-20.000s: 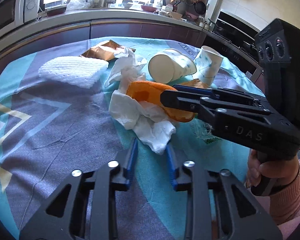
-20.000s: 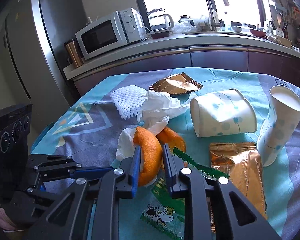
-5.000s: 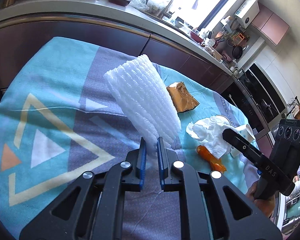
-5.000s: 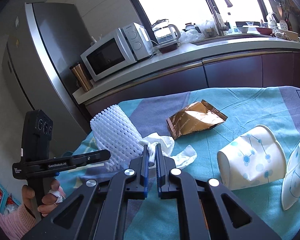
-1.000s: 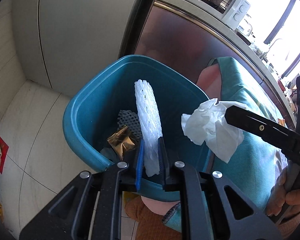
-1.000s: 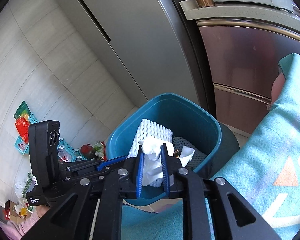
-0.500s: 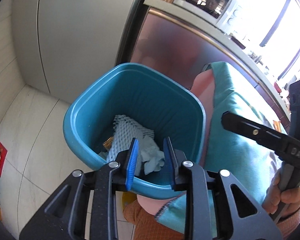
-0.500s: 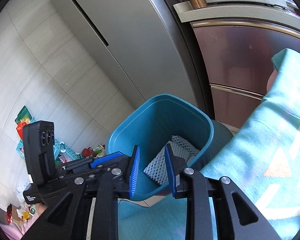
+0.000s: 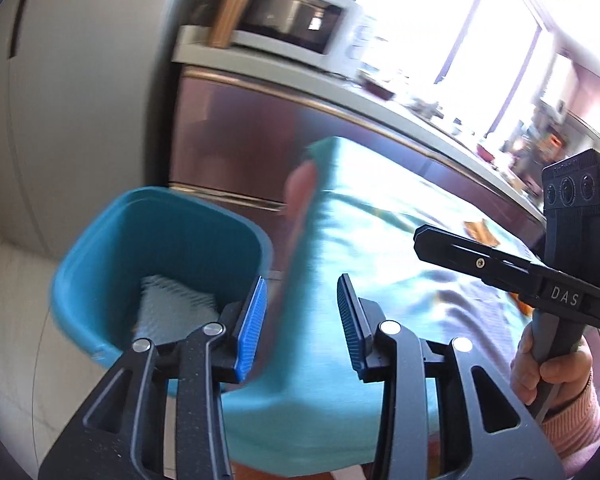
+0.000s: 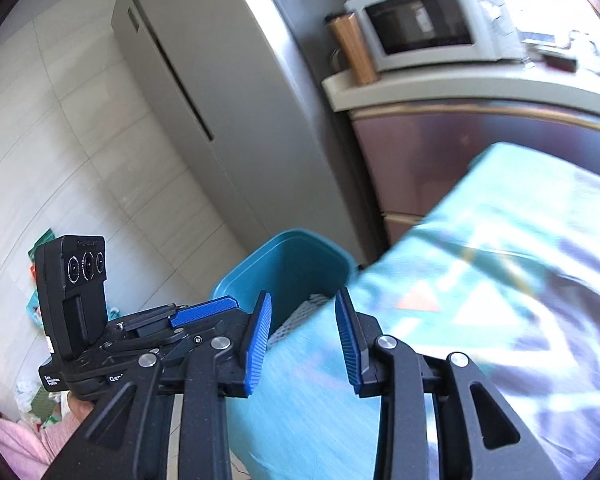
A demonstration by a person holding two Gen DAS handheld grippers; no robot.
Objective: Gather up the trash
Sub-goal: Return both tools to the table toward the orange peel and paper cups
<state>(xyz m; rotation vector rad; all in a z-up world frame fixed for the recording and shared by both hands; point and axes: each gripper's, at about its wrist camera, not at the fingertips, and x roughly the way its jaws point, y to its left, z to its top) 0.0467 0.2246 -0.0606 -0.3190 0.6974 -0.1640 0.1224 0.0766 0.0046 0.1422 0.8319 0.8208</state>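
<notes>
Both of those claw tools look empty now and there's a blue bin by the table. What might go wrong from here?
1. The blue bin stands close against the hanging tablecloth; a passing tool might snag the cloth and drag whatever lies on the table.
2. The left gripper and right gripper, jaws opening with nothing between them, are close together and could knock each other.
3. The pictures are blurred, so aiming the next grab may be harder.

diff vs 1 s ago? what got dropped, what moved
Both tongs let go: the left tongs dropped the white foam net and the right tongs the tissue into the blue bin. Both jaws are opening, nothing between them. Both views have swung from the bin toward the tablecloth. Bin itself unmoved.
</notes>
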